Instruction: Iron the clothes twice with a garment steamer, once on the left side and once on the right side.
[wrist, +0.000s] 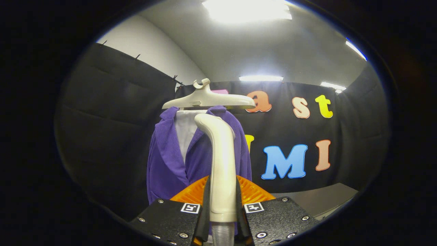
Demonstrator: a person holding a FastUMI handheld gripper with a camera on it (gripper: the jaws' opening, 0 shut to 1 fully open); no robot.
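A cream garment steamer stands upright between my fingers, its head curving toward the clothes. My gripper is shut on the steamer's handle, with both black fingers pressing its sides and a clear hose leaving its base. Just beyond it hangs a purple jacket over a white shirt, both on a cream hanger. The steamer head sits in front of the jacket's middle, covering part of its right half. I cannot tell whether the head touches the cloth.
An orange ribbed part shows just behind my fingers. A grey surface lies low to the right of the clothes. Black cloth walls close in on the left, behind and right.
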